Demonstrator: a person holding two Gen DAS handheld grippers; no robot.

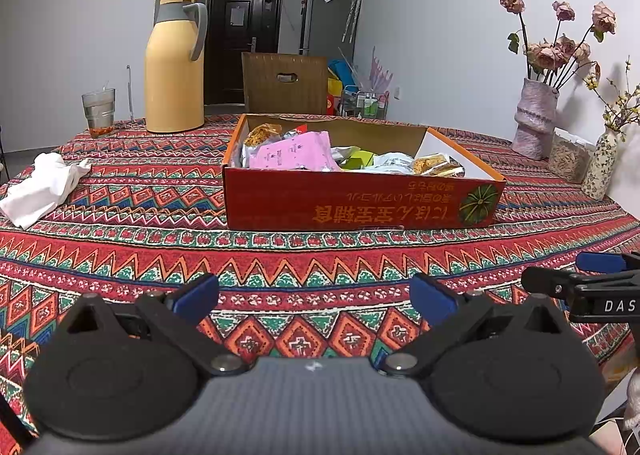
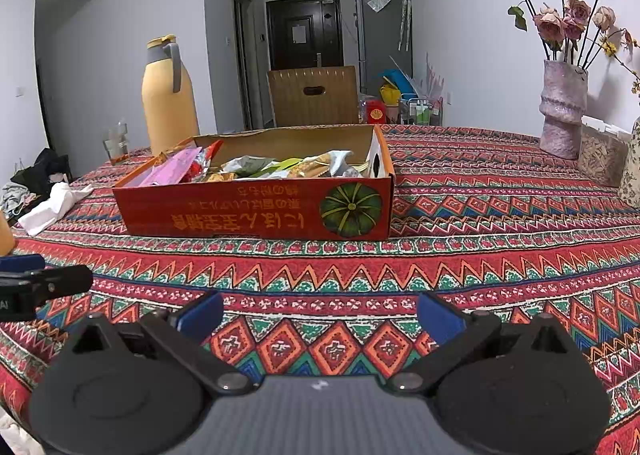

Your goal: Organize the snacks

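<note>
A shallow red cardboard box [image 1: 360,203] [image 2: 256,211] with a pumpkin picture stands in the middle of the patterned table. It holds several snack packets, among them a pink one [image 1: 296,153] [image 2: 172,169] and green ones [image 1: 358,159]. My left gripper [image 1: 316,297] hovers open over the near tablecloth, well short of the box, with nothing between its blue pads. My right gripper [image 2: 320,315] is open too, equally far back and empty. Each gripper's tip shows at the edge of the other's view.
A yellow thermos jug [image 1: 174,67] and a glass [image 1: 99,111] stand at the back left. A crumpled white cloth [image 1: 38,187] lies left of the box. A vase of dried roses [image 1: 536,119], a clear container [image 1: 568,159] and a floral vase [image 1: 600,167] line the right wall. A chair back [image 1: 286,83] stands behind.
</note>
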